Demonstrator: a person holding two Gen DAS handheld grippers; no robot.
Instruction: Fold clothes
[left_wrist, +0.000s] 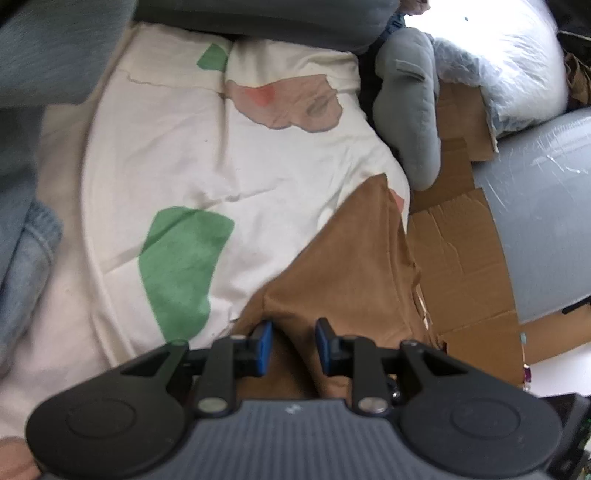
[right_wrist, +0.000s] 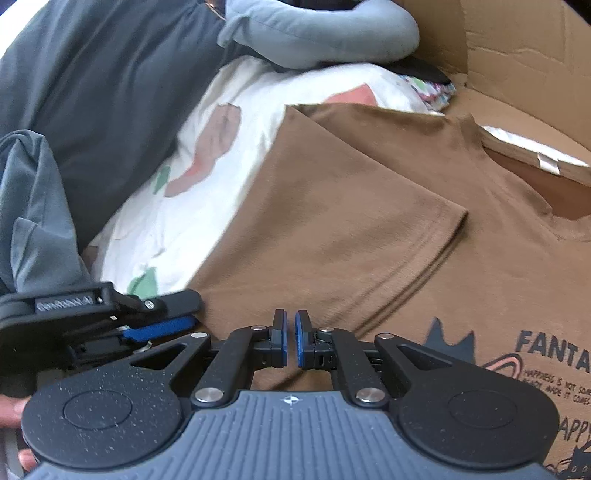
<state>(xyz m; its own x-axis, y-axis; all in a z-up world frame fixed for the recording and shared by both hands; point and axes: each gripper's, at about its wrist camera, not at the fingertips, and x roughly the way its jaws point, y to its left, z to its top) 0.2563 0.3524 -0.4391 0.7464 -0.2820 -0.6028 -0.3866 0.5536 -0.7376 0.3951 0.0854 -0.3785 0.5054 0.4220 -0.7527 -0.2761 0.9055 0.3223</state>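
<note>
- While the brown shirt (right_wrist: 369, 229) lies spread on the bed with one sleeve folded in over its chest, both tongs hang low over it.
- Left gripper (left_wrist: 293, 345): jaws a little apart — brown cloth shows in the gap below them, but the blue pads (left_wrist: 264, 341) do not press on it, so nothing is held.
- Right gripper (right_wrist: 290, 339): jaws all but closed, a thin slit between the pads, nothing pinched; shirt fabric lies just beyond the tips.
- In the right view the left gripper shows at the near left, by the shirt's edge.
- Shirt's print (right_wrist: 546, 354) sits near right; its collar (right_wrist: 524, 162) far right, against cardboard (right_wrist: 517, 55).
- Sheet (left_wrist: 221, 158), white with green and pink patches, lies under and left of the shirt.
- Grey pillow (left_wrist: 406, 110) — far side, beside a dark grey cloth (right_wrist: 92, 74).
- Denim (left_wrist: 29, 243) at the far left edge.
</note>
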